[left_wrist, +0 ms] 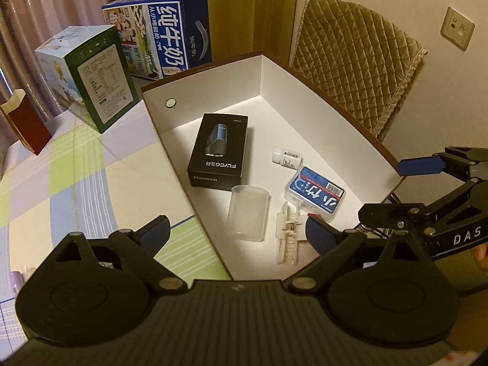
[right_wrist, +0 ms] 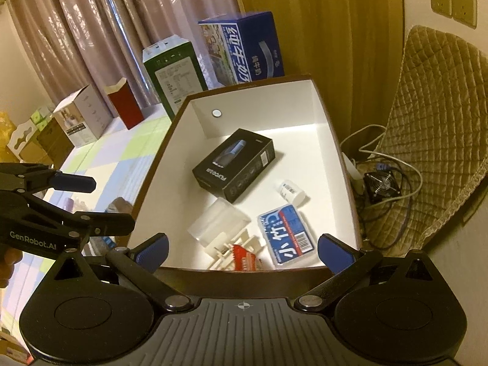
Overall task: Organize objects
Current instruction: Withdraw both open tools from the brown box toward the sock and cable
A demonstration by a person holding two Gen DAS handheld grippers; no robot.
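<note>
A brown-rimmed white storage box [left_wrist: 341,103] [right_wrist: 332,140] stands on the table. In it lie a black FLYCO carton [left_wrist: 219,151] [right_wrist: 235,164], a clear plastic cup [left_wrist: 248,212] [right_wrist: 218,218], a small white bottle [left_wrist: 286,158] [right_wrist: 292,192], a blue-labelled clear case [left_wrist: 315,193] [right_wrist: 286,238], a white plastic clip [left_wrist: 288,233] [right_wrist: 235,248] and a red-white packet [right_wrist: 242,257]. My left gripper [left_wrist: 236,233] is open and empty above the box's near left rim. My right gripper [right_wrist: 242,251] is open and empty at the near rim.
A blue milk carton [left_wrist: 170,30] [right_wrist: 247,48], a green-white carton [left_wrist: 91,76] [right_wrist: 174,73] and a red box [left_wrist: 26,125] [right_wrist: 125,103] stand on the chequered cloth [left_wrist: 91,177]. A quilted chair back [left_wrist: 360,67] and cables with a small fan [right_wrist: 381,184] lie right.
</note>
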